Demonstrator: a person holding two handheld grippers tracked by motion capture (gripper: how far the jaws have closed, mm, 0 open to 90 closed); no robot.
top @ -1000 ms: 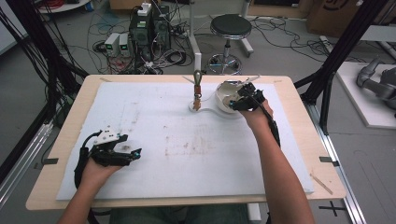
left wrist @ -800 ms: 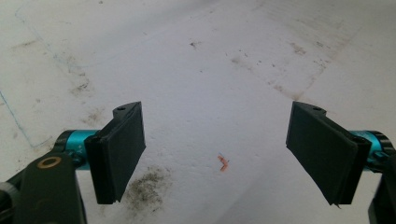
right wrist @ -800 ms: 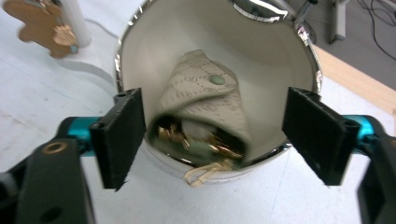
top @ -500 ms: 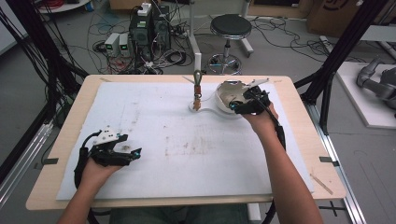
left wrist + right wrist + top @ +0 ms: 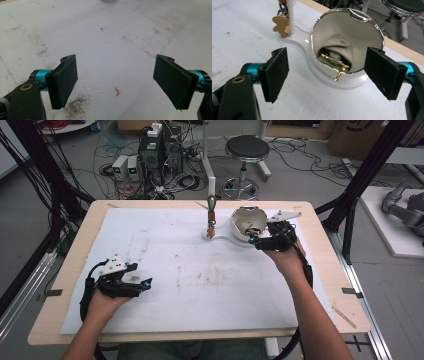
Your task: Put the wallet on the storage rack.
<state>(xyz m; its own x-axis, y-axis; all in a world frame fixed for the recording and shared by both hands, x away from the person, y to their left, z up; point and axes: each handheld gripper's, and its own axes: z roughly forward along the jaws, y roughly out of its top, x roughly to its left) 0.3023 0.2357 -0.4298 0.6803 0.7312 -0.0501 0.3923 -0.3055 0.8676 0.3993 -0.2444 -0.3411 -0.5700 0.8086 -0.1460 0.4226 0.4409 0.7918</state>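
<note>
— Where is your right tool (image 5: 325,75) at this moment?

— I have it at the far right of the counter (image 5: 65,285), aimed into a white bowl-like holder (image 5: 362,32) with a shiny rim that lies tipped with its mouth toward me. Its jaws stand wide apart, one on each side of the holder's mouth, gripping nothing. From the high view the right tool (image 5: 256,239) sits just beside the holder (image 5: 240,215).

— What is inside the holder?

— A beige fabric pouch (image 5: 343,51) tucked against the back wall, and in front of it a small gold clasp (image 5: 338,68) whose end hangs over the lower rim. I cannot tell whether the clasp is fixed to the pouch.

— Anything next to it?

— Just to the left stands a thin white post (image 5: 211,195) on a flat white base that joins the holder. A brown gingerbread-man charm (image 5: 281,26) hangs against the post.

— And your left tool (image 5: 115,83)?

— It rests low over the white mat (image 5: 200,275) at the near left, well apart from the holder. Its jaws are spread wide too, empty. Between them lies a tiny orange scrap (image 5: 117,92), beside a dark smudge (image 5: 77,105) on the mat.
</note>
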